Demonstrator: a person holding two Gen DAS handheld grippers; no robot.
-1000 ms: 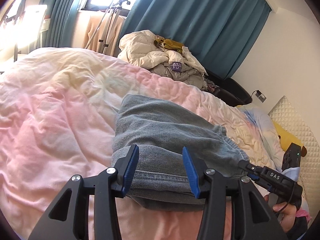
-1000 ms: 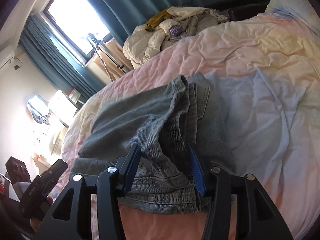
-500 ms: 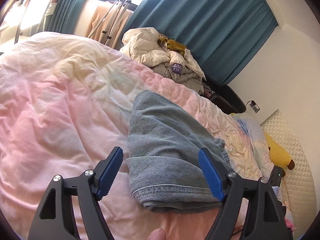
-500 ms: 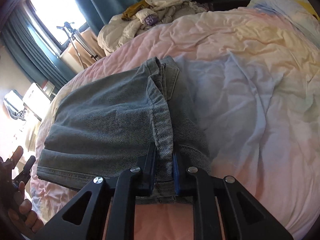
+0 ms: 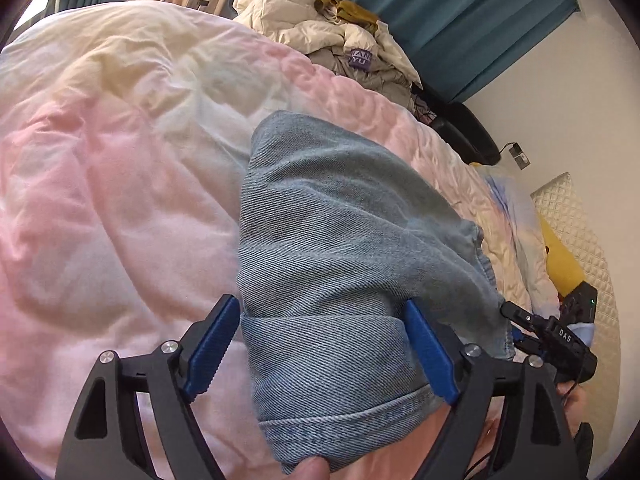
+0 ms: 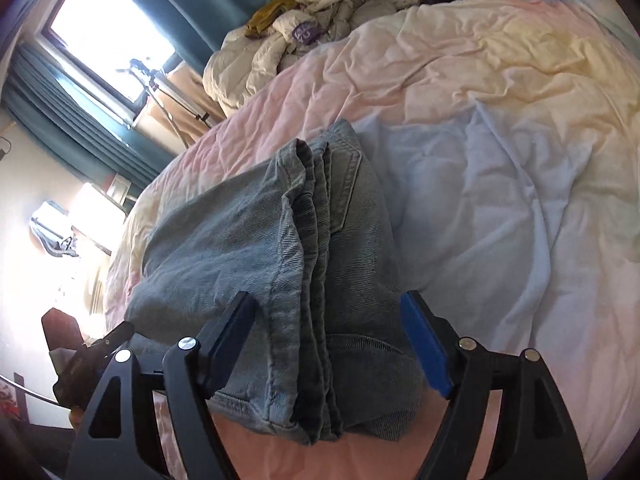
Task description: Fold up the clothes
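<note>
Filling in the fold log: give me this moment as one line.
item: folded jeans on duvet | left gripper: opening, straddles jeans | right gripper: opening, straddles jeans | pile of clothes: untouched

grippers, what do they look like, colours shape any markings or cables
Both are alike: the left gripper and right gripper have matte black angular arms with triangular cut-outs, silver round bolts at the joints, and two fingers faced with blue ribbed pads. In the left wrist view, the other gripper's black body bears white letters "DAS", with a thin black cable beside it.
</note>
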